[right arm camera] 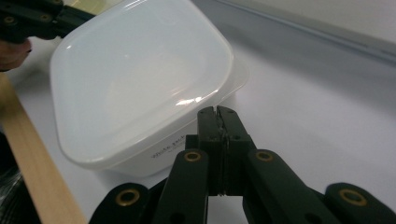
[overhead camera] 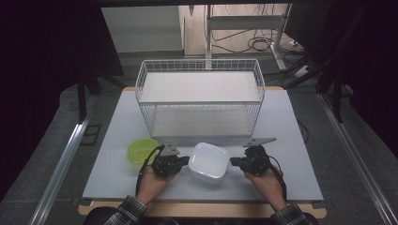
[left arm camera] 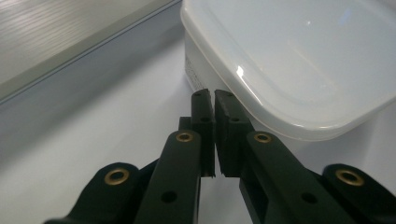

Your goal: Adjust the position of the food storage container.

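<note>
Left hand-held gripper (overhead camera: 184, 161): jaws drawn nearly together with a thin slit between them and nothing gripped. In the left gripper view the tips (left arm camera: 214, 100) sit just under the overhanging lid rim of the white lidded container (left arm camera: 299, 60), against or just beside its side wall; actual contact cannot be judged.

Right hand-held gripper (overhead camera: 236, 162): jaws pressed fully together, empty. In the right gripper view its tips (right arm camera: 218, 114) meet the opposite side of the container (right arm camera: 140, 84) just below the lid edge.

The two grippers approach from 9 o'clock and 3 o'clock of the container, facing each other across it. This arrangement suggests a squeeze-lift: narrowed jaws act as blunt pads, and placing them beneath the lid's lip would let the rim bear on them if the box is raised. Because the grip depends on inward pressure alone, uneven force could tip or slide the box.

The container (overhead camera: 209, 161) rests on the worktop (overhead camera: 291, 140) near its front edge, at 6 o'clock from the white wire basket rack (overhead camera: 201, 98), which stands toward the back with two shelves and open space on each. A lime-green dish (overhead camera: 141, 150) lies on the worktop at 9 o'clock of the left hand-held gripper, apart from the container. The rack is the likely destination, though nothing confirms which shelf.
</note>
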### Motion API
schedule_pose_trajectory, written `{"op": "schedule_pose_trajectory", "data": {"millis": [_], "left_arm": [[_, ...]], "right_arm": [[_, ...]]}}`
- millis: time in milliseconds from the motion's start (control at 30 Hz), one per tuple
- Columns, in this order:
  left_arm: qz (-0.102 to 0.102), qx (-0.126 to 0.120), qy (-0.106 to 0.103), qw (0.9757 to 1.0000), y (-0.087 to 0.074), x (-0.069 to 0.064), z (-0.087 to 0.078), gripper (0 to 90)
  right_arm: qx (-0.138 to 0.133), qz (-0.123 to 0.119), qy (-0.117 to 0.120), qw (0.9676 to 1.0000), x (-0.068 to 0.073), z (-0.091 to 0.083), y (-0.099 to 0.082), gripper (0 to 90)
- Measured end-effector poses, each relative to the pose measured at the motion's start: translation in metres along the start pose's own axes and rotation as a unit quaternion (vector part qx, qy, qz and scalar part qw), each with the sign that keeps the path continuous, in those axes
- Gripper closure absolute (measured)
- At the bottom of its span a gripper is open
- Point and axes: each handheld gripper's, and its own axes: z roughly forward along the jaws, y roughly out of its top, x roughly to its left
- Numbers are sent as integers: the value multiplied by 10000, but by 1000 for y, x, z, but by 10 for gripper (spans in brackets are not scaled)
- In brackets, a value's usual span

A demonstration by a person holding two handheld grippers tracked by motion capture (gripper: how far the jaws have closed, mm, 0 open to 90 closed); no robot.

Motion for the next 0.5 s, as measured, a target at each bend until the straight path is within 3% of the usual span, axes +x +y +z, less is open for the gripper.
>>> {"op": "schedule_pose_trajectory", "data": {"millis": [200,500], "left_arm": [[-284,-43,-100,9995,-7,1,-6,889],[-269,72,-201,9994,-15,-13,-10,892]], "right_arm": [[-94,7,4,10000,-2,13,9,889],[-49,4,93,9999,1,11,-2,886]]}}
